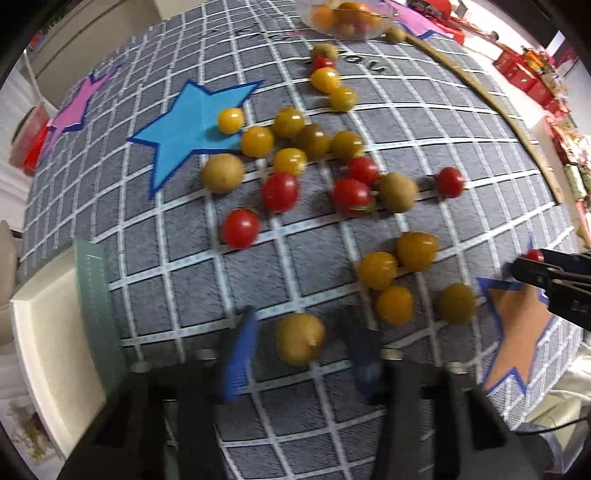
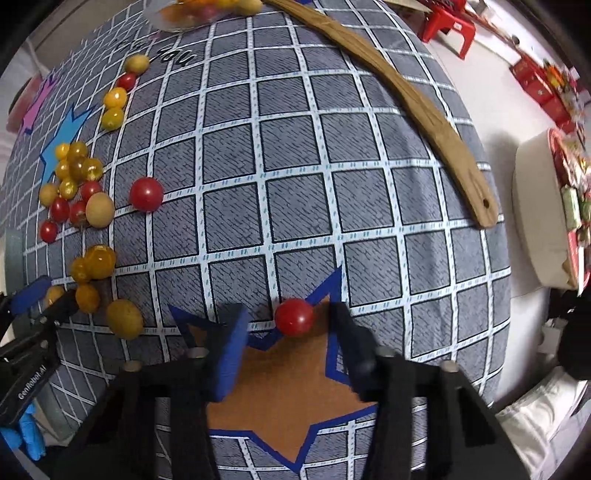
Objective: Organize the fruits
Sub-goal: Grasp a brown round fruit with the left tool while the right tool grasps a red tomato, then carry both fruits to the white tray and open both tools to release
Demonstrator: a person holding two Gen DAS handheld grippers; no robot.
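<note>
A: What is the left claw (image 1: 301,354) doing?

B: Its blue-padded fingers (image 1: 240,358) stand wide apart, holding nothing. A tan round fruit (image 1: 300,339) lies on the grey checked cloth (image 1: 184,280) right between the two tips; I cannot tell whether either pad touches it, since that view is blurred.

A: And ahead of it?

B: Just beyond the tips and a little to their right sits a clump of orange-yellow cherry tomatoes (image 1: 397,275). Farther ahead is a spread of red cherry tomatoes (image 1: 279,191) mixed with more tan fruits, then a yellow cluster beside a blue star patch (image 1: 181,133). At the far end stands a clear bowl (image 1: 345,18) with fruit in it. To the claw's left, a white tray (image 1: 48,343) lies at the cloth's edge.

A: The right claw (image 2: 291,328)?

B: Also spread open, gripping nothing. One red tomato (image 2: 294,316) rests on the cloth between its tips, nearer the right-hand finger, at the upper point of an orange star patch (image 2: 291,384) that lies under the claw. It does not look pinched; a gap shows on the left side.

A: Anything else near that one?

B: The left claw shows at its far left, by another tan fruit (image 2: 125,318). A long wooden spatula (image 2: 406,107) lies well ahead and to the right, along the cloth's edge
</note>
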